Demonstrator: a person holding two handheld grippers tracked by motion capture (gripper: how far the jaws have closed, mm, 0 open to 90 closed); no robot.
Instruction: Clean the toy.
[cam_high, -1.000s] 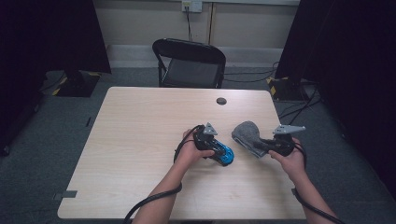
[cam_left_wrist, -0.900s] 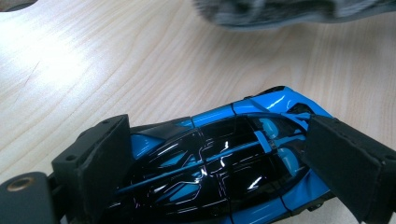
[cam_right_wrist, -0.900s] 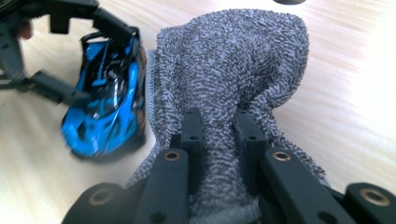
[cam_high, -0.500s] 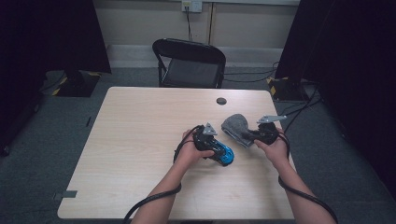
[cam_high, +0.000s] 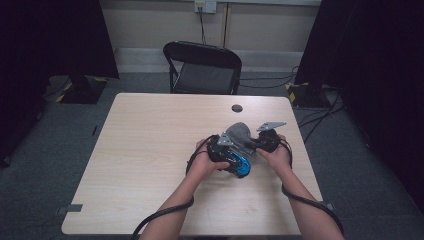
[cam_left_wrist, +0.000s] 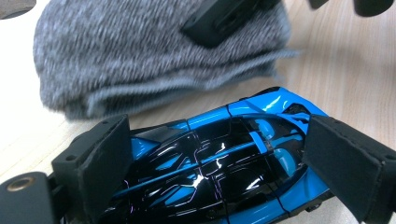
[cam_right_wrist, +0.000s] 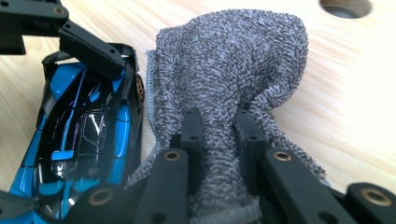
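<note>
A blue and black toy car (cam_high: 241, 165) (cam_left_wrist: 224, 163) (cam_right_wrist: 84, 140) rests on the table, held across its body by my left gripper (cam_high: 234, 161) (cam_left_wrist: 224, 168), whose pads press on both sides. My right gripper (cam_high: 250, 146) (cam_right_wrist: 218, 135) is shut on a bunched grey cloth (cam_high: 239, 134) (cam_right_wrist: 233, 70) (cam_left_wrist: 154, 51). The cloth lies just beyond and beside the car, close to its side; whether it touches the car I cannot tell. The left gripper's jaw also shows at the upper left of the right gripper view, over the car.
The light wooden table (cam_high: 150, 150) has a round cable hole (cam_high: 237, 108) (cam_right_wrist: 344, 6) near its far edge. A black folding chair (cam_high: 202, 67) stands behind the table. Cables trail from both grippers off the near edge.
My right hand has carried the grey cloth leftward across the table until it sits next to the car. The left hand and the car have stayed put.
</note>
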